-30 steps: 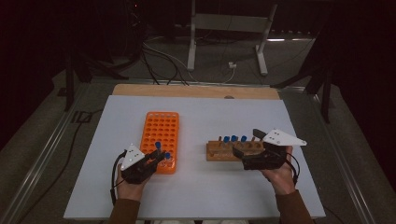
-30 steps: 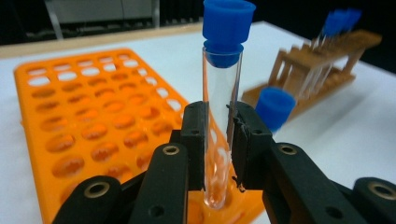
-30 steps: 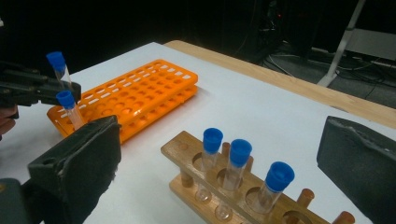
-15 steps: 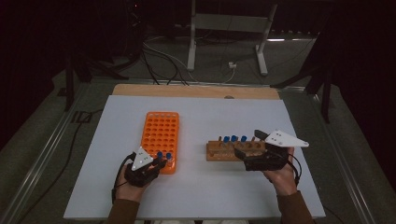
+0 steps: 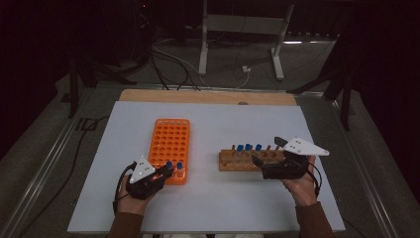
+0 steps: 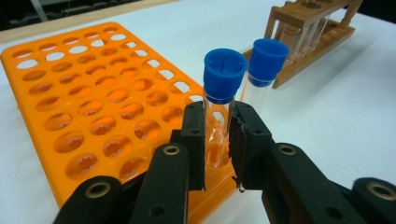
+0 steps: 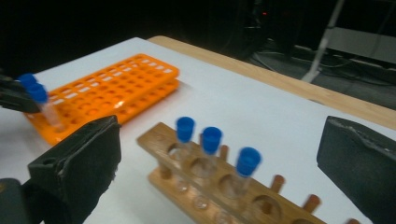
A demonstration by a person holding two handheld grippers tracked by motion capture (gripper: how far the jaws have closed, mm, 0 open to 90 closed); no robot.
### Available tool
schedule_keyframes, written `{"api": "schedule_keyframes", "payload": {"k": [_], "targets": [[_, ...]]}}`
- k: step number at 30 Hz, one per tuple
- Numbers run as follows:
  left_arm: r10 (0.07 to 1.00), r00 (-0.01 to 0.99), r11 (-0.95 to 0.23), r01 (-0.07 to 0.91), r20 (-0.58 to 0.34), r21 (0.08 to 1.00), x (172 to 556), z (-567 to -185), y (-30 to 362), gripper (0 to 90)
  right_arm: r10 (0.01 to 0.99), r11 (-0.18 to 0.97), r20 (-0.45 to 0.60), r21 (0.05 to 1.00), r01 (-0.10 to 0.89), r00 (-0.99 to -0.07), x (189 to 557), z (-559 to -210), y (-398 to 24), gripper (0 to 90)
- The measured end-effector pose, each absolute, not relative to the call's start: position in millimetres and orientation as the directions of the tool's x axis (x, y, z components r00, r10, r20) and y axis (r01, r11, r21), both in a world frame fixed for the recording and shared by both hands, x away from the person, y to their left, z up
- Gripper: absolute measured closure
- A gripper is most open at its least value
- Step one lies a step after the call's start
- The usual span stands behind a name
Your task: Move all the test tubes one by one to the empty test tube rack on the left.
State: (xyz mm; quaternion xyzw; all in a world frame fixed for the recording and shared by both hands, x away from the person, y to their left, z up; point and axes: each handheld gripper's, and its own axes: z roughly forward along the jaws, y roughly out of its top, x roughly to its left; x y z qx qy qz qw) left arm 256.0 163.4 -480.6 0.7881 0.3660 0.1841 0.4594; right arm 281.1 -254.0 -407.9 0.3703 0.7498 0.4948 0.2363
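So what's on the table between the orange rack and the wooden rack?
Nothing: in the high view, bare white table separates the orange rack from the wooden rack.

A: The room around the table [image 5: 208,208] is dark; just its white top catches light, from overhead by the look of it. The floor and stands behind sink into near black.

B: In the left gripper view it is bright and even. The orange rack [image 6: 93,107] glows, and the blue-capped tube [image 6: 219,102] between the jaws is sharp, with soft glints on the glass.

A: The wooden rack [image 6: 313,32] far back goes hazy there.

B: The right gripper view is dimmer and soft throughout. Its black pads [image 7: 88,154] blur up close, and the background is black.
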Motion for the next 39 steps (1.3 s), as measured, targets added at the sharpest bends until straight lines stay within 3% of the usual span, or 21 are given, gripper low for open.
{"api": "schedule_keyframes", "payload": {"k": [7,11,16,20,30,34,39], "targets": [[0.745,0.665,-0.308,0.422,-0.06,0.853,257,-482,164,77.3,0.818,0.21,0.027,0.915,0.344,-0.574,289,-418,-265,3.2],[0.729,0.677,-0.256,0.409,-0.104,0.876,256,-479,171,63.2,0.829,0.213,0.032,0.905,0.368,-0.558,296,-428,-269,6.1],[0.732,0.663,-0.161,0.392,-0.157,0.906,255,-472,188,51.8,0.832,0.208,0.053,0.893,0.399,-0.552,302,-439,-270,11.8],[0.733,0.653,-0.097,0.379,-0.192,0.92,254,-468,197,42.9,0.826,0.198,0.079,0.887,0.417,-0.559,306,-444,-270,20.5],[0.811,0.556,-0.066,0.397,-0.182,0.915,256,-463,199,2.5,0.813,0.25,0.048,0.871,0.423,-0.58,312,-456,-261,53.3],[0.818,0.548,-0.073,0.398,-0.174,0.914,257,-460,195,1.2,0.802,0.274,0.032,0.868,0.414,-0.597,313,-458,-258,64.9],[0.802,0.574,-0.085,0.387,-0.168,0.918,260,-455,185,1.2,0.794,0.277,0.047,0.86,0.429,-0.606,317,-462,-255,71.9]]}}
